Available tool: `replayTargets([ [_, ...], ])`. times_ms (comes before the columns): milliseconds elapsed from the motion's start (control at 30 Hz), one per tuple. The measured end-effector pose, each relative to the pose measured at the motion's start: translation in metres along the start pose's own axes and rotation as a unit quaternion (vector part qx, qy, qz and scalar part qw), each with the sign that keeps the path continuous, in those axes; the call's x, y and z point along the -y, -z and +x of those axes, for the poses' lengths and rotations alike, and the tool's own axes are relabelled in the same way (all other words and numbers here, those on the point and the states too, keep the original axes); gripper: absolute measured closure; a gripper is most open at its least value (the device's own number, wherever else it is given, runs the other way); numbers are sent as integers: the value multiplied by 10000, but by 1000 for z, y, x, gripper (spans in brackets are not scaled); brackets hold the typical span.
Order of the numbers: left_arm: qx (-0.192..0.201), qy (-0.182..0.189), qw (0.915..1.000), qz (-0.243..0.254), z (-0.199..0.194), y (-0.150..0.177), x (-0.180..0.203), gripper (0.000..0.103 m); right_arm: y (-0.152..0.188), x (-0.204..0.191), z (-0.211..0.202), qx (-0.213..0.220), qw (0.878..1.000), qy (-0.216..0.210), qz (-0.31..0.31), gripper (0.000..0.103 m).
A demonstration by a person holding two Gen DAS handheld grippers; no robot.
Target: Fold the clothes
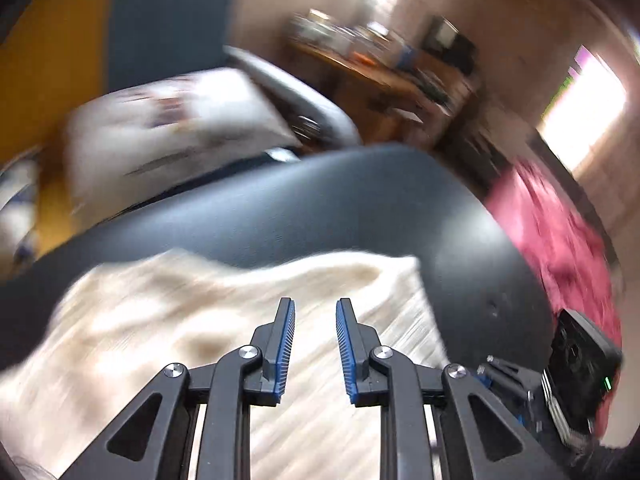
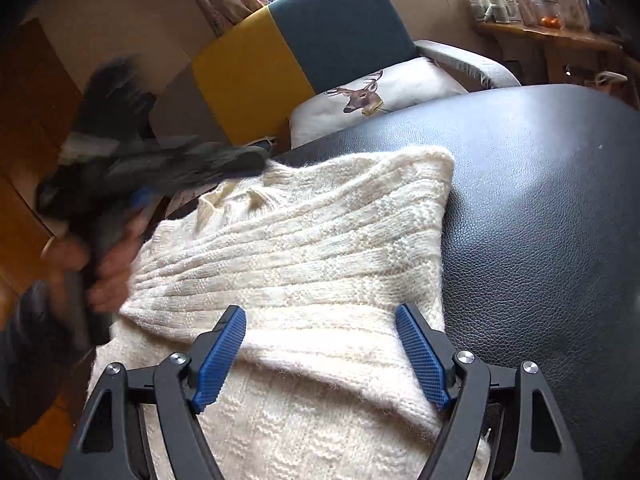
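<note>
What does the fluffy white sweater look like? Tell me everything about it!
The sweater is cream-white, thick and fuzzy, knitted in ribbed rows. It lies on a black leather-looking table, folded so that one layer laps over another, with a fold edge running across near the right gripper. That gripper is open above it, blue pads either side, gripping nothing. The left gripper, also open, hovers over the sweater's far end, held in a hand. The left view is too blurred for more detail.

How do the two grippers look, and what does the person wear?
Both the left gripper and the right gripper have black linkage arms with silver pivot bolts and ribbed blue pads on the jaws. The hand comes out of a dark sleeve.
</note>
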State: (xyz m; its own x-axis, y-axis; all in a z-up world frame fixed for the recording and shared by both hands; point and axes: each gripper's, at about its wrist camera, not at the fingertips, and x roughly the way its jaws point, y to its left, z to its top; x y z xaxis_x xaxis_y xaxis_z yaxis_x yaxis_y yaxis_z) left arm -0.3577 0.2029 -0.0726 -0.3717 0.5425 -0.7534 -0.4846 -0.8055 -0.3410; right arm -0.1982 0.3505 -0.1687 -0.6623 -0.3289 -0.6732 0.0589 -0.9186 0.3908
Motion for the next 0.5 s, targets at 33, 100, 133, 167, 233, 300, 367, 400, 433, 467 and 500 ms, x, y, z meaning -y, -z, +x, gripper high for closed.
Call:
replayTargets([
  [33, 68, -156, 9997, -171, -16, 12, -13, 83, -4, -7, -3, 8, 9998, 143, -120, 24],
  [100, 158, -501, 9977, -418, -42, 38, -38, 83, -20, -23, 0, 61, 9987, 332, -381, 24],
  [133, 173, -664, 9962, -536, -53, 51, -50, 83, -28, -32, 1, 87, 9977, 426, -512, 24],
  [167, 194, -798, 9945, -647, -68, 69, -57, 83, -36, -40, 4, 106, 9965, 525, -642, 24],
  [233, 256, -1071, 9901, -866, -85, 96, -70, 83, -53, -50, 22, -30, 9935, 780, -824, 24],
  [300, 218, -1418, 9842, -1039, -89, 113, -90, 83, -60, -45, 51, -417, 9880, 1248, -811, 24],
  [367, 234, -1577, 9806, -1141, -92, 125, -110, 84, -58, -37, 67, -584, 9830, 1559, -768, 22],
  [400, 299, -1495, 9817, -1140, -95, 129, -119, 84, -55, -34, 71, -590, 9822, 1620, -747, 20],
  [433, 362, -1488, 9821, -1096, -95, 131, -123, 84, -51, -32, 73, -594, 9812, 1684, -734, 20],
  [467, 409, -1542, 9819, -1019, -94, 132, -122, 85, -48, -34, 71, -590, 9794, 1773, -769, 20],
  [500, 452, -1607, 9815, -936, -93, 132, -119, 85, -44, -36, 68, -583, 9778, 1850, -794, 20],
])
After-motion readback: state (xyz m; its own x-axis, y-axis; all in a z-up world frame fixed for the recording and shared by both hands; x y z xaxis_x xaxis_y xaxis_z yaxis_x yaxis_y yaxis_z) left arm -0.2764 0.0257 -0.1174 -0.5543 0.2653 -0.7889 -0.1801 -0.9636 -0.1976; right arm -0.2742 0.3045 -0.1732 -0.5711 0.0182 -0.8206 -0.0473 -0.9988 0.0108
